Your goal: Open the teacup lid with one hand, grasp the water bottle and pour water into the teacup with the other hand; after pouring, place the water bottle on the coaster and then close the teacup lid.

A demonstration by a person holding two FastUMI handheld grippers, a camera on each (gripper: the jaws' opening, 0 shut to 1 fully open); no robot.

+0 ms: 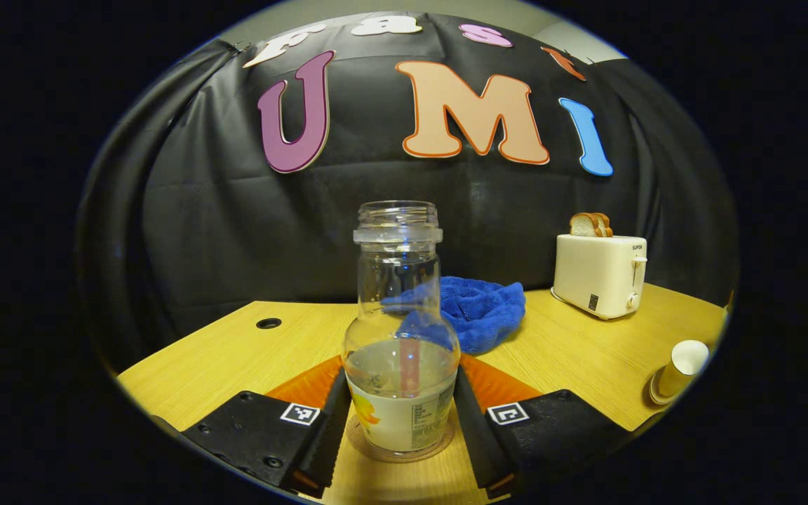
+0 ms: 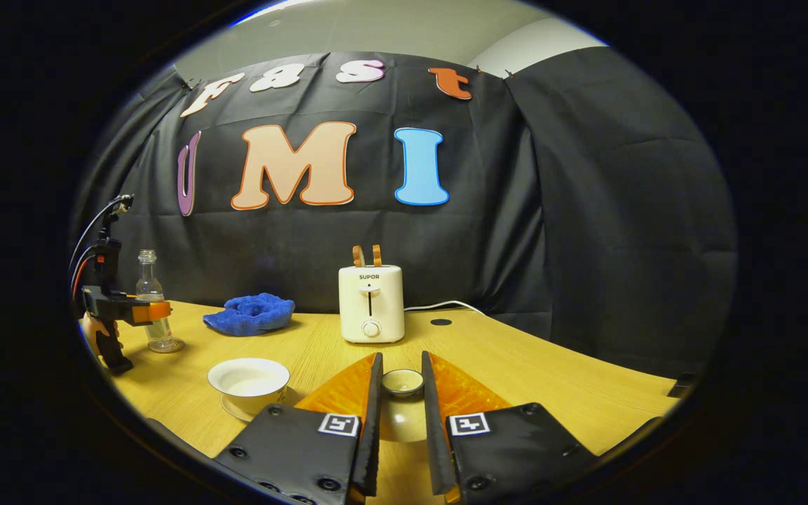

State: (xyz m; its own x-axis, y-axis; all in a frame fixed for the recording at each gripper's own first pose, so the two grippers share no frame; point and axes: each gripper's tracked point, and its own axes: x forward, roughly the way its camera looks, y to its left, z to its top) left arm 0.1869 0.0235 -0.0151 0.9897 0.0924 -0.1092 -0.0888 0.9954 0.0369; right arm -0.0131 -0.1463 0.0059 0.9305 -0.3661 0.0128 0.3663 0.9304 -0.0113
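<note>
The table carries everything, with a toaster at the back and a blue cloth to its left.

In the left gripper view, the bottle stands upright on the round coaster, uncapped and partly filled with water. It sits squarely between the fingers of the left gripper. The fingers flank its lower body, one at each side, touching it or just beside it; whether they press cannot be told. From the right gripper view this gripper shows far left, at the bottle, with a hand on its grip.

In the right gripper view, the right gripper holds the lid between its fingers, clamped on the knob, the dome hanging below. The cup stands open on its saucer, just left of the left finger, apart from the lid.
</note>
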